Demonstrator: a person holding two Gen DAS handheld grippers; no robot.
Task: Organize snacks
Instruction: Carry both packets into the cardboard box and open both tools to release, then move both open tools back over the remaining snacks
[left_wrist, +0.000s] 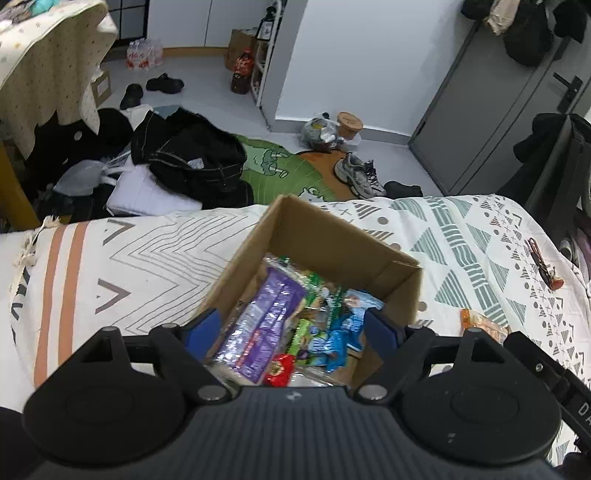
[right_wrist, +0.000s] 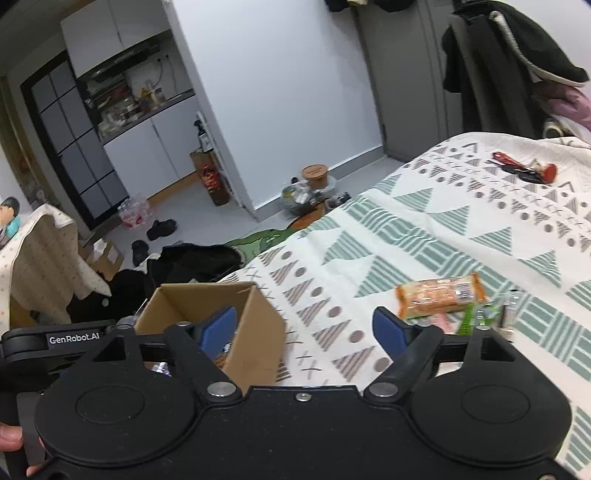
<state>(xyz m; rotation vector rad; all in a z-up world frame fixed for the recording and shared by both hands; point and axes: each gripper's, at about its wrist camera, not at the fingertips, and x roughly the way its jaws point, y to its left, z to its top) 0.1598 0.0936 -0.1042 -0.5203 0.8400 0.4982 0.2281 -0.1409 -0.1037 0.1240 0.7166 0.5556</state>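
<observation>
Both my grippers hang empty over the bed, one above the snack box, one beside it.

From the left wrist I see my left gripper (left_wrist: 293, 326) with its blue fingers (left_wrist: 207, 326) spread wide, nothing between them, above the open cardboard box (left_wrist: 332, 236) on the patterned bedspread (left_wrist: 147, 240); inside lie a purple packet (left_wrist: 266, 314), blue packets (left_wrist: 340, 332) and a small red one (left_wrist: 279, 373). From the right wrist, my right gripper (right_wrist: 306, 326) is also spread wide and empty over the bedspread, the box at its left finger; an orange packet (right_wrist: 439, 295) lies just beyond the right finger, keys (right_wrist: 524, 170) well apart.
</observation>
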